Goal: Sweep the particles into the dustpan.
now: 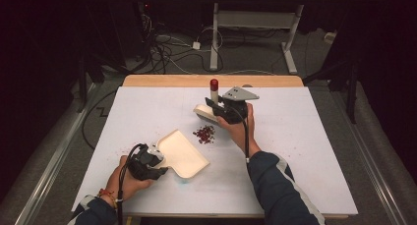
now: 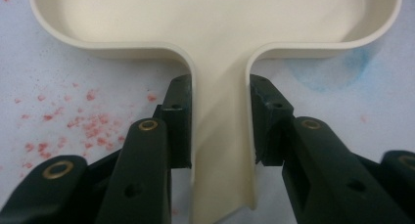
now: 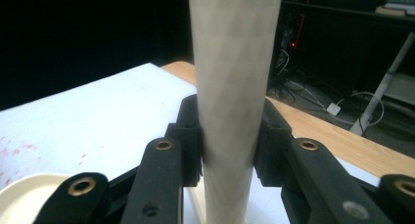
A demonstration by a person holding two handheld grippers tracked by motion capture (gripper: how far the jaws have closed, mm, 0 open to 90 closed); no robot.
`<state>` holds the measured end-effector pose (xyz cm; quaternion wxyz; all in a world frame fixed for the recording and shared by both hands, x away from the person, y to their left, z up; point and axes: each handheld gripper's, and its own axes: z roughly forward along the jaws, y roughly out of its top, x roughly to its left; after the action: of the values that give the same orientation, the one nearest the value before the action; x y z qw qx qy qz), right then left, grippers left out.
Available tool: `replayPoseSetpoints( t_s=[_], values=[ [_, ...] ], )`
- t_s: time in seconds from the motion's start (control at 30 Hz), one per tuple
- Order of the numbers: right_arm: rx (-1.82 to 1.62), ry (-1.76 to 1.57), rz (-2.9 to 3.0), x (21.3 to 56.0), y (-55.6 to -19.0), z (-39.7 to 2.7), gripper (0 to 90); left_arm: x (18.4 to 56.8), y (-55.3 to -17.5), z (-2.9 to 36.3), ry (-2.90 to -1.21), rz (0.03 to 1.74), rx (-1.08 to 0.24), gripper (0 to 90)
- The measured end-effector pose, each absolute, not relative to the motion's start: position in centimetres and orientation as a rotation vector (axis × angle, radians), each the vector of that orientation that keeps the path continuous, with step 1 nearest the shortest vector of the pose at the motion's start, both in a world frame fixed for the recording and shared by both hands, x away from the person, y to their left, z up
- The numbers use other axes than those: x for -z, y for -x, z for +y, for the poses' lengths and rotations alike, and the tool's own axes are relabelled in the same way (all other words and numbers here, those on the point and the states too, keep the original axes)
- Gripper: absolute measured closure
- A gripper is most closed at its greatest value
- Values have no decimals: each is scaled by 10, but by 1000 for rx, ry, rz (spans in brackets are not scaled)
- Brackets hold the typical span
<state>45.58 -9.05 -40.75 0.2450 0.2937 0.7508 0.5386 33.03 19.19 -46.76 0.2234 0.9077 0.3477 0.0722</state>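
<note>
Left gripper (image 2: 220,121) clamps dustpan handle (image 2: 222,150) (flat on table); right gripper (image 3: 229,131) clamps brush handle (image 3: 232,87).

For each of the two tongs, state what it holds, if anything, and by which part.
The left tongs grip the cream dustpan by its handle. The right tongs grip the brush by its upright pale handle, below the red tip.

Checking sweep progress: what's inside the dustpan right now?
The dustpan tray looks empty: bare cream floor in the left gripper view. The red crumbs lie on the table beside it. Its far lip is cut off there.
</note>
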Motion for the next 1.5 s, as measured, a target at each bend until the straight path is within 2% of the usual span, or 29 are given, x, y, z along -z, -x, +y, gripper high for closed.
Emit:
replayPoseSetpoints(
  t_s=[0.93,1.3,1.5],
  values=[
    [-1501,-778,2089,411,-380,-47,678,464,-342,175,-2525,996,-180,640],
    [-1533,-752,2092,407,-364,-38,696,463,-339,172,-2535,1004,-188,638],
    [-1534,-740,2091,404,-368,-40,699,463,-338,174,-2549,986,-190,639]
  ],
)
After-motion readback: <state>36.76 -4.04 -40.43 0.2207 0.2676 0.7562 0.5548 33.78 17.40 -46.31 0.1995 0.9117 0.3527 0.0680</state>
